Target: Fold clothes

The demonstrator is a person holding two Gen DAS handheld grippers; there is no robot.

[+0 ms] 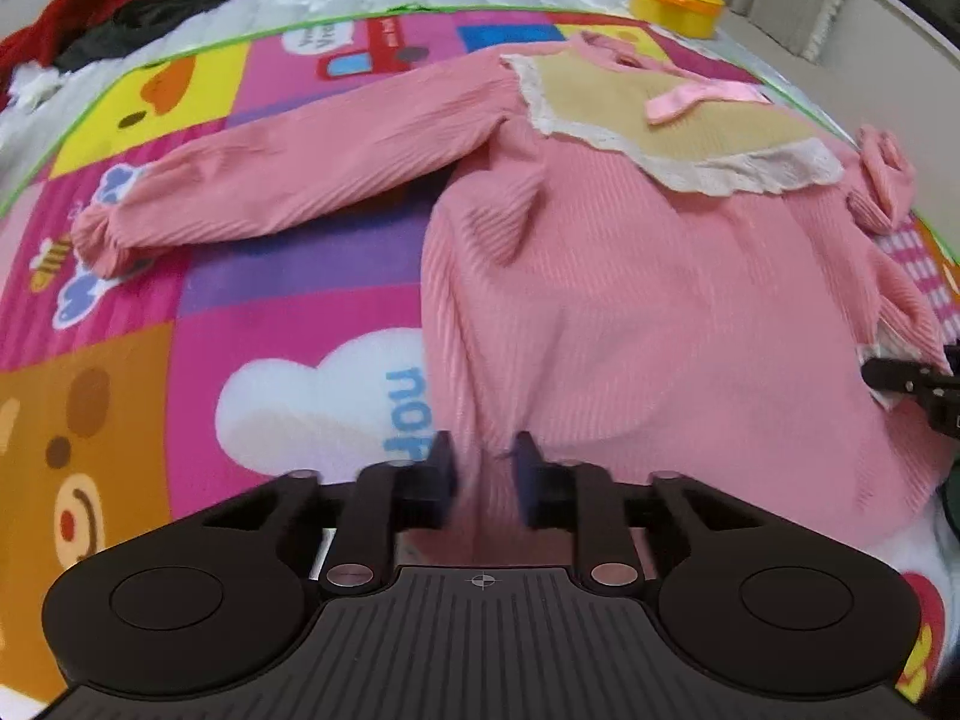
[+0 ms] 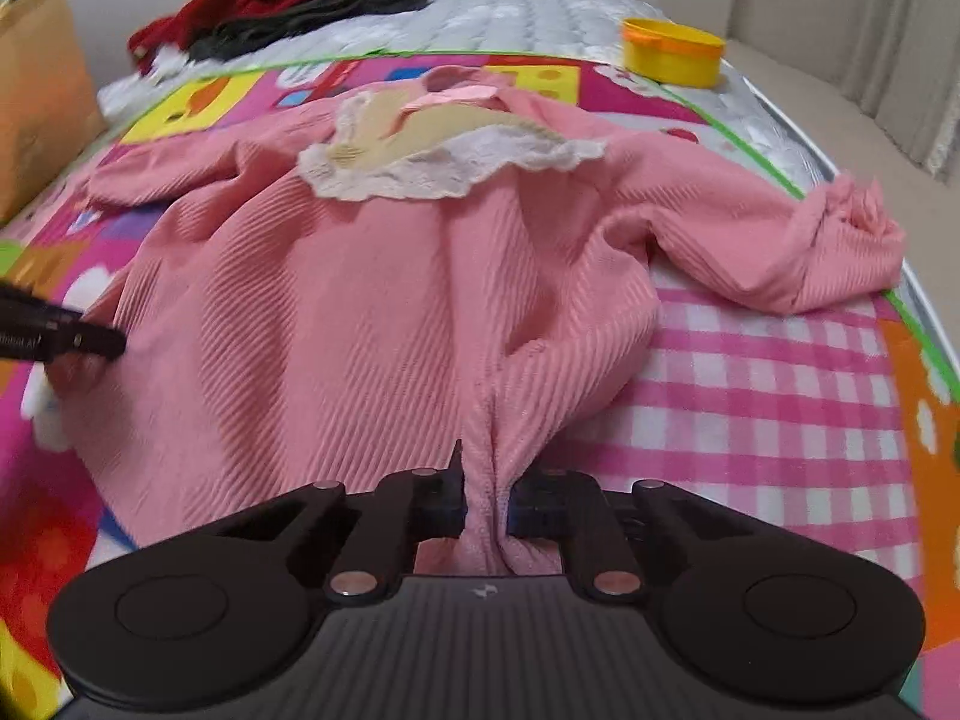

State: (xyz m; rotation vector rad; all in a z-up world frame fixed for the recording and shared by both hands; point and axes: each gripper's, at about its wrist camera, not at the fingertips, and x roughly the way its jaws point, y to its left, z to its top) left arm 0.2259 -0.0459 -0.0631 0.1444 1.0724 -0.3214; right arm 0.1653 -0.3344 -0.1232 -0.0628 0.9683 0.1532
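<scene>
Both grippers, left gripper [image 1: 483, 471] and right gripper [image 2: 486, 498], are clamped on the hem of the pink dress [image 1: 630, 300] at lower centre, so an uneven lift could skew the fold.

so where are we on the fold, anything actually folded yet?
Done: the pink dress is laid out face up on the play mat, sleeves spread, no fold yet. In hand: the left gripper and the right gripper are each shut on the hem. Left: every fold, plus the red and dark clothes piled at the far end.
</scene>
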